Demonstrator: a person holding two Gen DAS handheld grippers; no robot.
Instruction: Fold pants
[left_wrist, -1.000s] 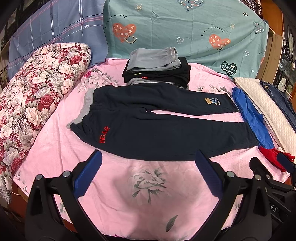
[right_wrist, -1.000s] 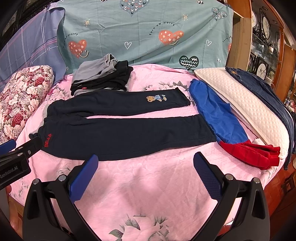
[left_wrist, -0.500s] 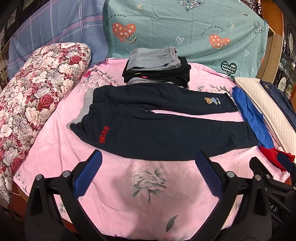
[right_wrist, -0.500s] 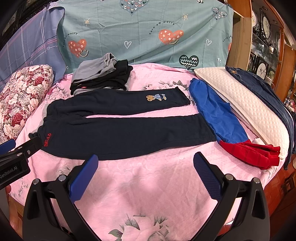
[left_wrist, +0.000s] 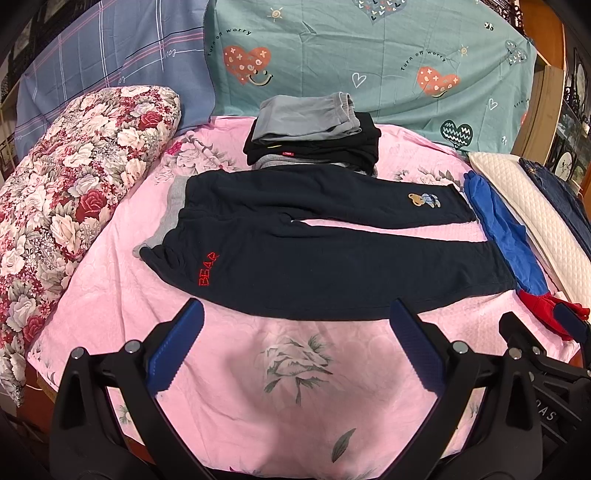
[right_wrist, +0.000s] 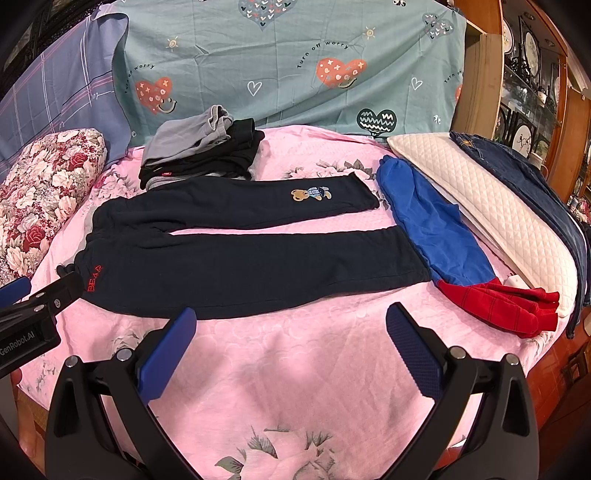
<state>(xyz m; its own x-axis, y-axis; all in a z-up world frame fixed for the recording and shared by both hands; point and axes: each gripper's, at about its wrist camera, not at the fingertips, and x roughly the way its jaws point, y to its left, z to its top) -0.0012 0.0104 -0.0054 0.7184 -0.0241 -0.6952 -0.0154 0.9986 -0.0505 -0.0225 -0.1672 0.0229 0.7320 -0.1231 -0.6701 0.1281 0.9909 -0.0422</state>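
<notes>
Pink floral bedspread (left_wrist: 295, 398) filled most of both views. Teal heart-print sheet (right_wrist: 295, 66) hung behind it, floral quilt roll (left_wrist: 70, 221) lay on the left edge. Dark navy pants (left_wrist: 325, 266) lay flat and unfolded mid-bed, waistband left, legs running right, slightly apart; red "BEAR" lettering near the waist, bear patch on the far leg. White quilted pillow (right_wrist: 491, 206) sat on the right with dark denim (right_wrist: 524, 173) over its far side. Blue garment (right_wrist: 436, 229) touched the pants' cuffs; red garment (right_wrist: 506, 306) at its near end. Folded stack (left_wrist: 314, 133), grey on black, just behind the pants. Left gripper (left_wrist: 295, 347) was spread wide, holding nothing, above the sheet just short of the near leg. Right gripper (right_wrist: 291, 347) likewise wide and empty.
</notes>
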